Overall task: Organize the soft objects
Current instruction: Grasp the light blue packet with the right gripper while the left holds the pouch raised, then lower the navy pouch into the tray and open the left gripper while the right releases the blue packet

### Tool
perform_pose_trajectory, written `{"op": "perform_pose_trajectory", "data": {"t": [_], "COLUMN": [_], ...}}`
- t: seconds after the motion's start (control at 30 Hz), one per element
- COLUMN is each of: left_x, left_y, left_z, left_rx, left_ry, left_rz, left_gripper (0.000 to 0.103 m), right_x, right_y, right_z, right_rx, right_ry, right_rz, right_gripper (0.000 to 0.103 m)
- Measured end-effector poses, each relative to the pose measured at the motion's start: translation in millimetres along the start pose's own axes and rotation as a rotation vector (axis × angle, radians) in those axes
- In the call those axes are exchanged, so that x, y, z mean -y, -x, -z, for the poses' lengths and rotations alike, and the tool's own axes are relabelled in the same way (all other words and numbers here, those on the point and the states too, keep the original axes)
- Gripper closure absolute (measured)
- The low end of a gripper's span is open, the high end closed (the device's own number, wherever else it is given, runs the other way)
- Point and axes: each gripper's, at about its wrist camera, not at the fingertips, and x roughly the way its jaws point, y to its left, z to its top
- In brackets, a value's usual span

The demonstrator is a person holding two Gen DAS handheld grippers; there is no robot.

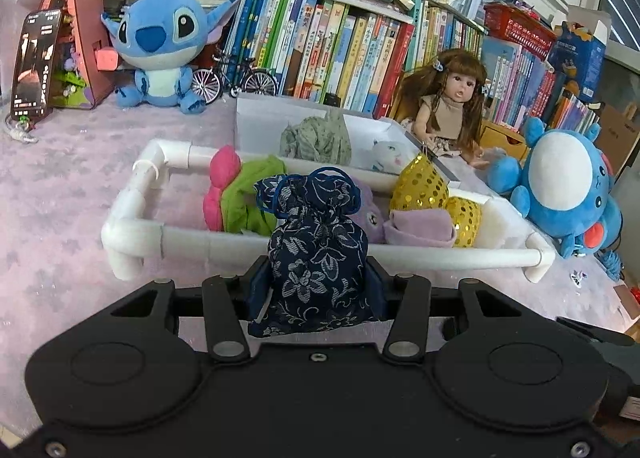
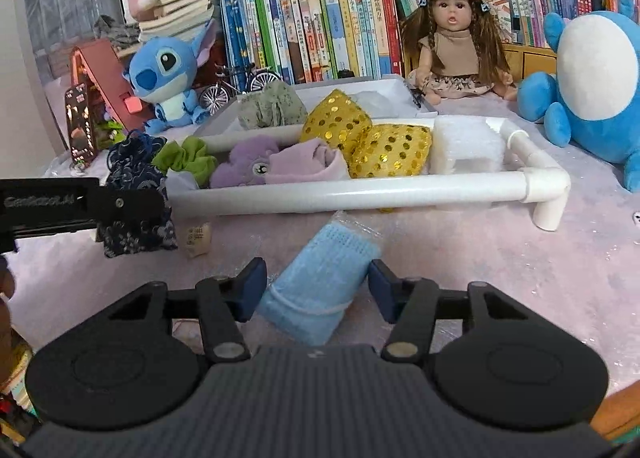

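My left gripper (image 1: 318, 278) is shut on a navy floral drawstring pouch (image 1: 316, 242), held upright just before the near rail of the white pipe-frame tray (image 1: 420, 256). In the right wrist view the same pouch (image 2: 136, 174) hangs at the left, clamped by a black finger (image 2: 120, 202). My right gripper (image 2: 316, 282) sits low over the pink tabletop. Its blue pads press on both sides of a rolled light blue cloth (image 2: 320, 278) in clear wrap, lying short of the tray (image 2: 360, 190). The tray holds a green and pink item (image 1: 236, 194), a purple plush (image 2: 244, 166), a lilac cloth (image 2: 304, 162), gold sequin pieces (image 2: 384, 150) and a white foam block (image 2: 464, 146).
Behind the tray stands a white box (image 1: 256, 126) with a grey-green cloth (image 1: 316, 138). A Stitch plush (image 1: 160, 46), a doll (image 1: 452, 106), a blue round plush (image 1: 568, 186), a toy bicycle (image 1: 232, 78), a phone (image 1: 36, 62) and rows of books line the back. A small tan tag (image 2: 198, 238) lies on the table.
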Motion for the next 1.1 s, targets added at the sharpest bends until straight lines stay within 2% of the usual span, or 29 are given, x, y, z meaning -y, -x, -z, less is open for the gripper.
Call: {"op": "perform_pose_trajectory", "data": {"t": [0.33,0.5,0.67,0.83,1.0,1.1], "left_x": [-5,-3,-3,-1,-6,-10], "left_y": [4,2,-10,-28,-59,-79], "left_z": [-30,-56,-89,-122,-153,-169], "left_rx": [0.015,0.015,-0.024,-0.032,-0.093,-0.124], "left_ry": [-0.011,-0.037,-0.018,-0.019,0.017,0.014], "left_rz": [0.024,0.032,0.064,0.042,0.050,0.020], "left_gripper": [0.057,0.057,0.057,0.057,0.057,0.057], "right_x": [16,26,36,49,61,68], "right_y": [41,42,32,7,-28,-49], "right_z": [-21,-48,-83,-116,-149,-167], "right_rx": [0.093,0.152,0.198,0.165,0.105,0.077], "right_ry": [0.006,0.036,0.102,0.112,0.161,0.158], "right_rz": [-0.011,-0.026,-0.034,-0.056,-0.073,-0.093], "right_gripper": [0.044,0.044,0.044,0.044,0.043,0.043]}}
